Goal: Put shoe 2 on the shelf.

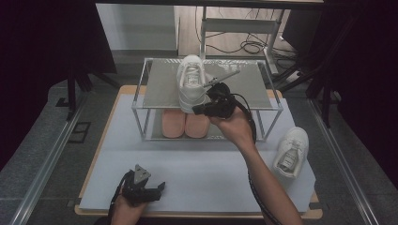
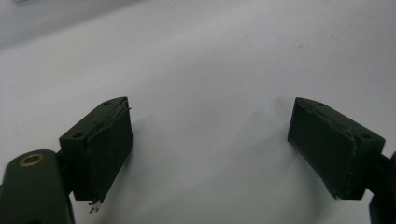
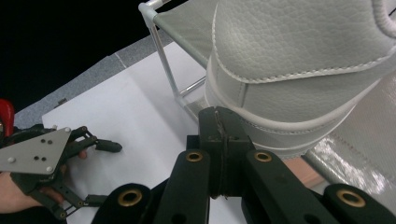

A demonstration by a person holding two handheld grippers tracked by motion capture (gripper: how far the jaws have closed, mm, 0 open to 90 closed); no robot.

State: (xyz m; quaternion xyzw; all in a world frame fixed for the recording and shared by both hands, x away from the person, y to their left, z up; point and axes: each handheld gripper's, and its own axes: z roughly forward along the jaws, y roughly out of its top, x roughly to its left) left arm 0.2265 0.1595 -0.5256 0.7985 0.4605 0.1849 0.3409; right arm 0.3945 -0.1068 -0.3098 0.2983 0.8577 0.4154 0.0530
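— Shoes are what we seem to be sorting, so we start with the biggest thing: the white mat (image 1: 197, 178) across the lower half of the frame, and on it, at centre, the two-tier rack (image 1: 155, 86).

— On its top shelf stands one white sneaker (image 1: 191, 82), long axis running up and down the frame, heel toward us. A pink pair (image 1: 185, 124) sits on the lower shelf. The second white sneaker (image 1: 291, 152) lies on the mat at right of the frame, well apart from the rack.

— And our right gripper (image 1: 212, 101)?

— Just at the shelved sneaker's heel. In the right gripper view its jaws are pressed together, with the heel (image 3: 299, 70) immediately beyond and above the tips; nothing shows between them.

— So the shoe lies straight ahead of that claw, its length carrying on away from us.

— Yes, and the loose sneaker is on the right hand's side too, so we judge that hand nearer for both. Our left gripper (image 1: 141, 187) rests at lower left on the mat, jaws spread wide over bare white surface.
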